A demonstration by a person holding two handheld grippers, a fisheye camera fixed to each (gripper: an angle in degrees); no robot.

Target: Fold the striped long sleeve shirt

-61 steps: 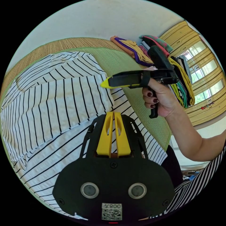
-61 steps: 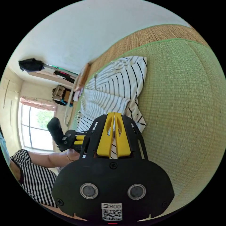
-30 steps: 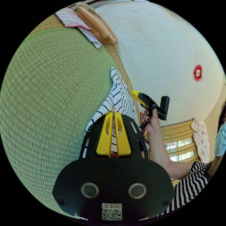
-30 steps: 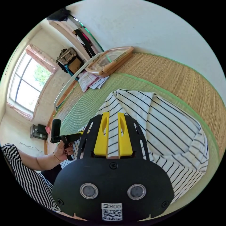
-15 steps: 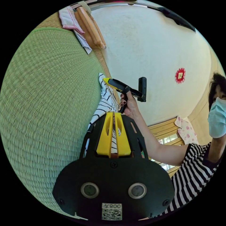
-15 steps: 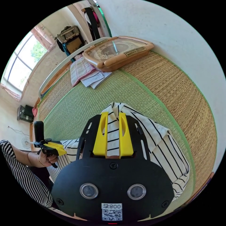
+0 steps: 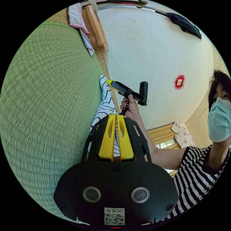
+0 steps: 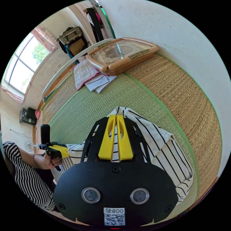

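We have the striped shirt (image 8: 166, 149) lying on the green mat (image 8: 96, 105), and it is already gathered into a compact, layered bundle, not spread out flat, so we judge the fold to be well under way but not finished. In the right gripper view our right gripper (image 8: 116, 120) has its yellow jaws pressed together with striped cloth between them, at the upper corner of the bundle, while the rest of the fabric spreads away toward 4 o'clock. In the left gripper view our left gripper (image 7: 116, 119) is likewise pinched on a fold of the shirt (image 7: 105, 108), which rises from the jaws toward 11 o'clock to where the other gripper's tip meets it. So we hold one edge of the garment at two points (the cloth between them looks taut, though we cannot see the whole edge). What remains, as we read it, is to carry this held edge over, lay it down squarely and let go; the lower layers near 4 o'clock still look rumpled and may need smoothing. A wooden clock (image 8: 120, 56) and some folded cloths (image 8: 84, 72) lie at 12 o'clock, well apart from the shirt.
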